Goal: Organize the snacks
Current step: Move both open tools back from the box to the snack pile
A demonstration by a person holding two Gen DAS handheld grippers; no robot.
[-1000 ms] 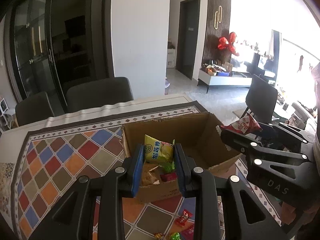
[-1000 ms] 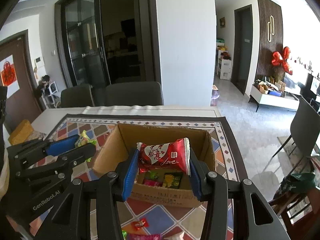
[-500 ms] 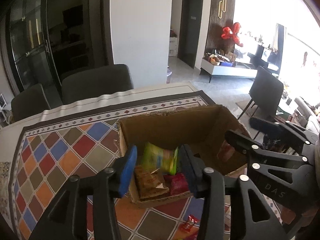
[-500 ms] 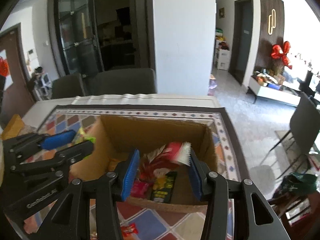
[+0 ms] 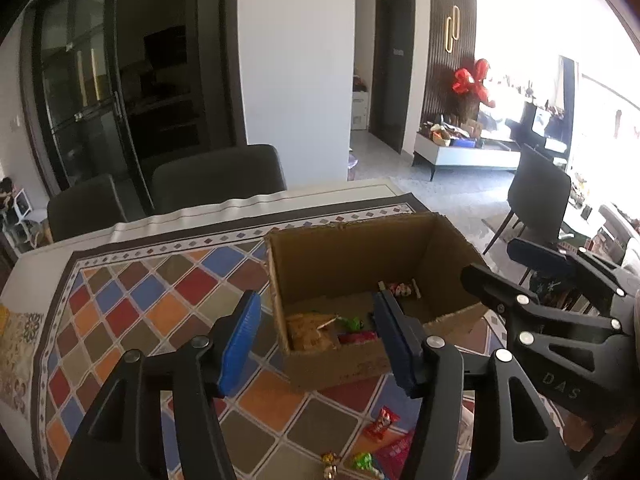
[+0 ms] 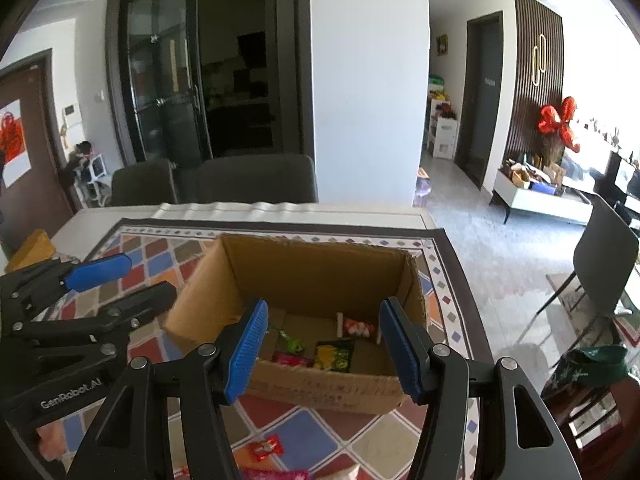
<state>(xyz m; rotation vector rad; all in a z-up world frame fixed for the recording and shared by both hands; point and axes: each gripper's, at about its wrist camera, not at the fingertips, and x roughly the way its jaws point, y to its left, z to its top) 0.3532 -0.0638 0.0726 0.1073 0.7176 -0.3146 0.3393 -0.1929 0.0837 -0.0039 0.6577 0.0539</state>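
An open cardboard box [image 5: 352, 248] [image 6: 312, 268] stands on the patterned tablecloth. Inside lie several snack packets: a red-and-white one [image 6: 357, 327] [image 5: 401, 289], a dark packet with yellow print [image 6: 335, 354], a pink one [image 6: 291, 360], a green candy [image 6: 294, 345] and a tan packet [image 5: 310, 330]. My left gripper [image 5: 316, 338] is open and empty above the box's near left corner. My right gripper [image 6: 322, 350] is open and empty above the box's near wall. Each gripper shows in the other's view, the right [image 5: 532, 264] and the left [image 6: 116, 280].
Loose candies lie on the cloth in front of the box: a red one [image 5: 382, 424] [image 6: 266, 448], a pink packet [image 5: 396, 454] and green and gold ones [image 5: 362, 462]. Two dark chairs [image 5: 216, 178] stand behind the table. A yellow item [image 6: 30, 246] lies at the far left.
Both grippers opened and dropped their packets into the box: the left let go of the yellow-green packet, the right the red-and-white one. Both are now wide open and empty.
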